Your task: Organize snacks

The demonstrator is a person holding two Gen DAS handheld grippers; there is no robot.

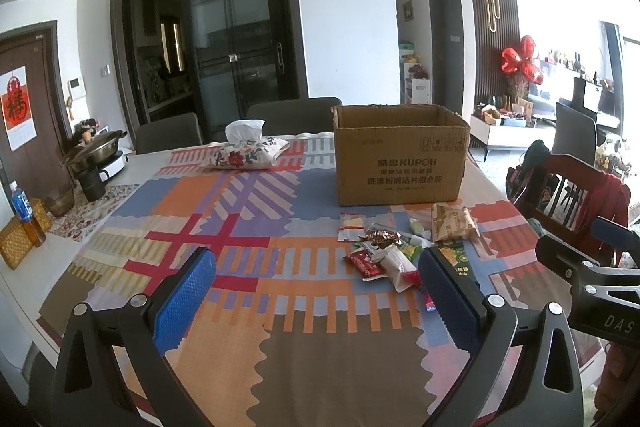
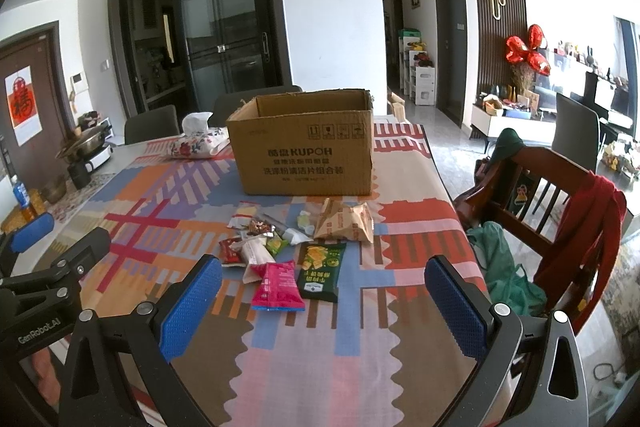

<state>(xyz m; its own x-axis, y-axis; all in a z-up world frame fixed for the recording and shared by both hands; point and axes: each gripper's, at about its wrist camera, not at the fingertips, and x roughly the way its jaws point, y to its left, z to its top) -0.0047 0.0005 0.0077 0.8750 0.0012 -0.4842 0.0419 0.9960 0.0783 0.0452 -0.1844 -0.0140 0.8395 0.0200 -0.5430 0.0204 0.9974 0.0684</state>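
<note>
Cardboard was the obvious target here: the open box (image 2: pixel 306 147) sat on the worktop (image 2: pixel 304 359) at about 12 o'clock from the right tongs (image 2: pixel 324 303), with the snack pile (image 2: pixel 296 247) loose on the cloth just in front of it, between box and tongs. Both tongs were spread wide and held nothing; the left tongs (image 1: pixel 316 295) hovered over bare cloth with the pile off at 1 o'clock.

My take on doing this step well: start with the nearest, flattest packs. The pink pack (image 2: pixel 278 285) and the green pack (image 2: pixel 320 271) lay side by side closest to the right tongs, clear of the heap, so either looked like an easy first grab. I'd come in low and pinch an edge or crimped seam, since flat foil slips if you press down on it. The tan bag (image 2: pixel 346 225) near the box looked puffy, so go gentle. Leave the tangled small stuff for last, and mind the tissue pouch (image 2: pixel 196 143) beside the box at 11 o'clock.
</note>
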